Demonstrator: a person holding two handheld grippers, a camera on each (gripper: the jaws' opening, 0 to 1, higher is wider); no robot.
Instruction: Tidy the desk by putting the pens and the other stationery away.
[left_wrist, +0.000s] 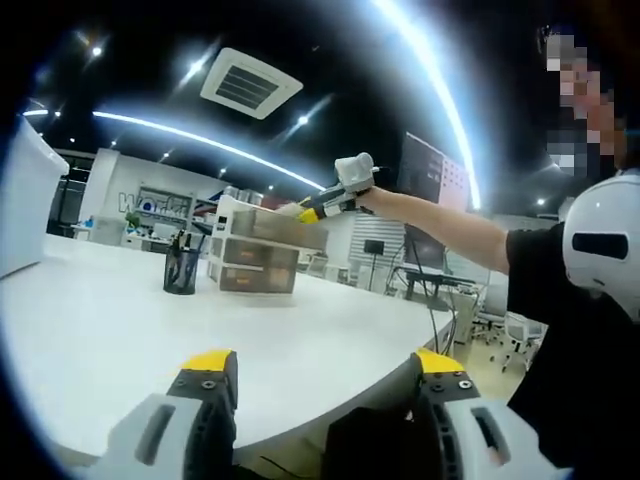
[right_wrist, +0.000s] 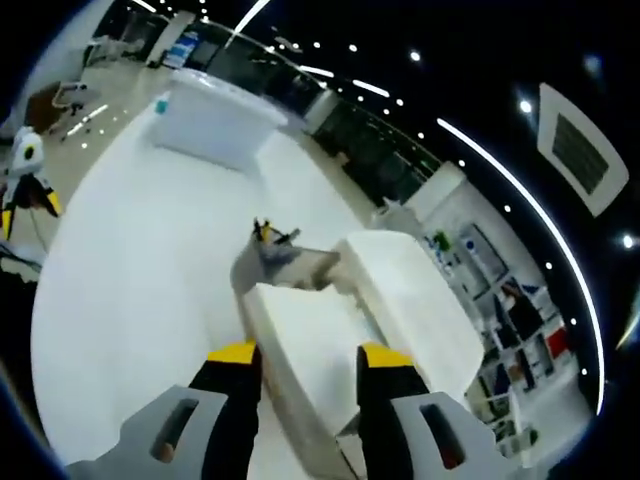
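The pens stand in the dark pen cup (left_wrist: 182, 270) beside the small drawer unit (left_wrist: 254, 252) on the white desk (left_wrist: 90, 340), which looks tidy, so the task seems nearly done. The right gripper (left_wrist: 330, 203) hovers released over the unit's top; the left gripper (left_wrist: 325, 375) waits released near the desk edge, holding nothing.

Office, ceiling light strips (left_wrist: 200, 137)

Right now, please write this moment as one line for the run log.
left claw: open, above desk edge | right claw: open, over drawer box | pen cup: beside drawer box, upright
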